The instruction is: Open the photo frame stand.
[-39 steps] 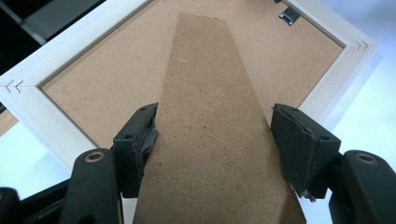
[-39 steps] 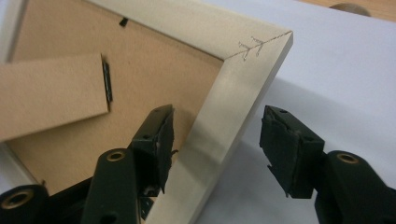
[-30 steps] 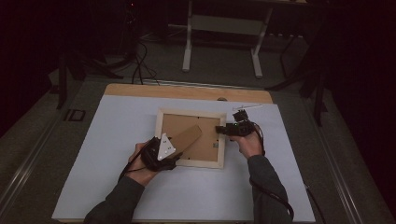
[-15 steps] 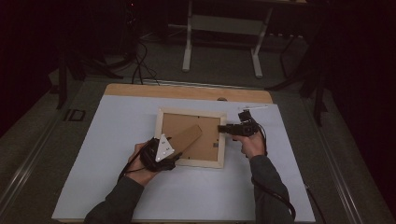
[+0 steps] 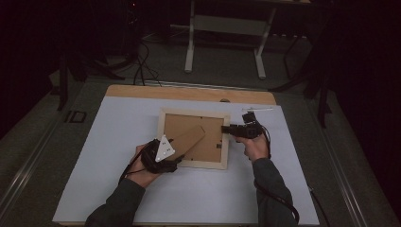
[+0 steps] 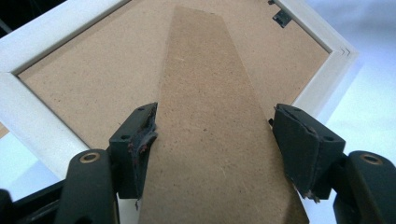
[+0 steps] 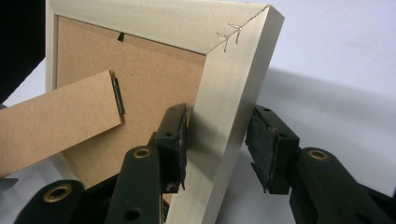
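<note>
The picture frame (image 5: 193,138) is lying face down on the white-covered table (image 5: 94,189), near its middle, back panel up. The left claw (image 6: 212,140) is straddling the cardboard stand (image 6: 205,116) at the frame's near left corner; one pad is touching the strip's edge, the other is standing just off it, so it is released rather than gripping. The right claw (image 7: 217,144) has just been closing around the frame's right rail (image 7: 229,121); the inner pad is touching wood, the outer one is still apart. The step in hand looks like securing the frame; next the right claw needs to finish clamping before any lifting. The stand's long axis is running diagonally, from near left toward far right.
</note>
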`<action>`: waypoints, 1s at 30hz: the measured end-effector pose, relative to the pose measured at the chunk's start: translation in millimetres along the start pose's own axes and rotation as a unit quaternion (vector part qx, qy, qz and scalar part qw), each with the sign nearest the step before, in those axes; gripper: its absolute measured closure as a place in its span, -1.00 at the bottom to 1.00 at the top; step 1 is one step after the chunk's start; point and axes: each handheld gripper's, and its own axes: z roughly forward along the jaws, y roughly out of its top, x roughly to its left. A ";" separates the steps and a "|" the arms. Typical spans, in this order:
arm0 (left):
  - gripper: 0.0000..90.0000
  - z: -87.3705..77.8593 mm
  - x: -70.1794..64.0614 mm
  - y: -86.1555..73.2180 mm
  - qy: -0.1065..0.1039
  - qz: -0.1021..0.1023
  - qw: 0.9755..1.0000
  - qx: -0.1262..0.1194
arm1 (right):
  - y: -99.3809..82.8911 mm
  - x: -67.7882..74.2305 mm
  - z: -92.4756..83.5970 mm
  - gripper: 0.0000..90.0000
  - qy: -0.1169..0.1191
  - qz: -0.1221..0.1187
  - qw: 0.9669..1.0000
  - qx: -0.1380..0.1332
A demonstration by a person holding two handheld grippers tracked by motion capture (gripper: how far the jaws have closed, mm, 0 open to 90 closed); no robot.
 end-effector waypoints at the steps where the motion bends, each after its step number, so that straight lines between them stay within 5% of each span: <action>1: -0.25 0.0 0.2 0.1 -0.002 -0.002 1.000 0.000 | 0.0 0.0 0.0 0.30 0.000 0.000 1.000 0.000; 9: -0.31 1.3 5.0 -0.1 -0.023 -0.027 0.999 0.009 | 1.1 2.8 -2.5 0.32 -0.002 -0.002 1.000 -0.004; 15: -0.26 -0.3 16.7 -0.1 -0.057 -0.082 0.995 0.000 | 0.2 3.2 -2.7 0.32 -0.003 -0.001 1.000 -0.007; 21: -0.20 0.9 33.5 -2.1 -0.094 -0.153 0.984 0.003 | 0.0 4.5 -3.7 0.32 -0.004 -0.003 1.000 -0.008; 25: -0.19 5.2 47.7 -4.7 -0.141 -0.217 0.966 0.007 | 0.4 5.1 -4.2 0.32 -0.005 -0.005 1.000 -0.007; 28: -0.14 7.2 48.8 -3.4 -0.147 -0.217 0.965 0.021 | 0.7 5.9 -4.6 0.32 -0.006 -0.008 1.000 -0.007; 30: -0.17 10.4 49.5 -3.0 -0.161 -0.224 0.961 0.036 | 1.0 6.7 -5.0 0.32 -0.007 -0.010 1.000 -0.007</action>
